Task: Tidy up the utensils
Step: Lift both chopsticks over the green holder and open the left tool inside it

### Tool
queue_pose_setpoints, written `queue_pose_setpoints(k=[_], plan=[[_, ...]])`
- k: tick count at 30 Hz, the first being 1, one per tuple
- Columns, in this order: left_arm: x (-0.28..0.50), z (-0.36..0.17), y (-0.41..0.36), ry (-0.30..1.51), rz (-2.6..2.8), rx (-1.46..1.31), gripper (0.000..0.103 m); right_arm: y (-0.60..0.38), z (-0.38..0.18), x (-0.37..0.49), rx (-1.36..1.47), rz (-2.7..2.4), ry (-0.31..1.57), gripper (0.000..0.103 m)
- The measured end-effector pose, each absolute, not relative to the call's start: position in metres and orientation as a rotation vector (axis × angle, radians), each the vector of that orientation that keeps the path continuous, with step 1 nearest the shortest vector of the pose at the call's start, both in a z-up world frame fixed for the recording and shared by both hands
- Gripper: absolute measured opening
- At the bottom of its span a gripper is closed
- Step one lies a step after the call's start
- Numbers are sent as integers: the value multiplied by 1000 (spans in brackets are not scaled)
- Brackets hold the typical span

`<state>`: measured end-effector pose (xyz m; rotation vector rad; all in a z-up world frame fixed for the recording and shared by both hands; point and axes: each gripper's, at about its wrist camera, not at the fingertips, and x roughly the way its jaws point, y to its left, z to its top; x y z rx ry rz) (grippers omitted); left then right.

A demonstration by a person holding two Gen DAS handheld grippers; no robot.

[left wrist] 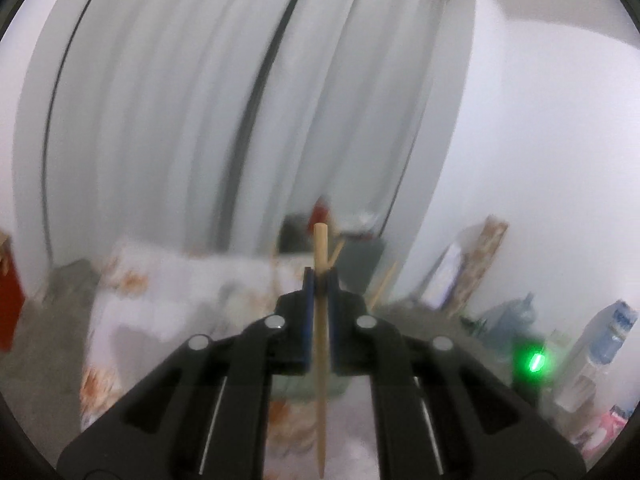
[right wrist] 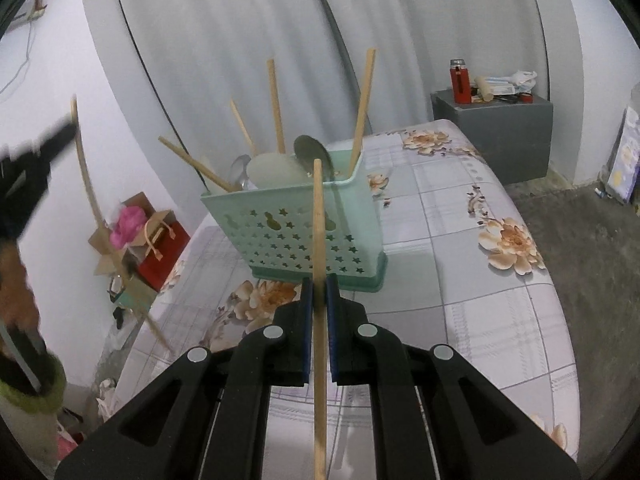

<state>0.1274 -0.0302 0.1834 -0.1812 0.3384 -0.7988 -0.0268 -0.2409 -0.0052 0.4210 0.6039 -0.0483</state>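
Note:
My right gripper [right wrist: 319,286] is shut on a wooden chopstick [right wrist: 318,220] that stands nearly upright between its pads. Just beyond it a mint green perforated utensil basket [right wrist: 280,228] stands on the flowered table [right wrist: 460,240]. The basket holds several chopsticks [right wrist: 276,104], metal spoons [right wrist: 314,156] and a pale ladle. My left gripper [left wrist: 320,276] is shut on another wooden chopstick [left wrist: 321,248], held upright; that view is blurred. The left gripper also shows blurred at the left edge of the right wrist view [right wrist: 76,130], with its chopstick [right wrist: 90,188] left of the basket.
A grey cabinet [right wrist: 496,132] with a red flask [right wrist: 459,82] and clutter stands behind the table. Boxes and a red bag [right wrist: 160,248] sit on the floor at left. Bottles [left wrist: 612,332] and a green light [left wrist: 536,362] stand by the right wall. White curtains hang behind.

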Motion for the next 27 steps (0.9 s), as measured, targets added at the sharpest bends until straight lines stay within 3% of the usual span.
queue_pose_setpoints(k=[5,11,19,27], plan=[[143,225,-66,209,-842,-214,4,-246,-5,-31,434,-53,591,7],[166,233,-116,148,-838,-217,4,-254,-5,-34,449,-62,582,7],[185,200,-161,134,-806,-174,4,-259,-8,-33,462,-71,586,7],[188,153,-158,274,-756,-137,5,-259,-9,-37,464,-70,585,7]])
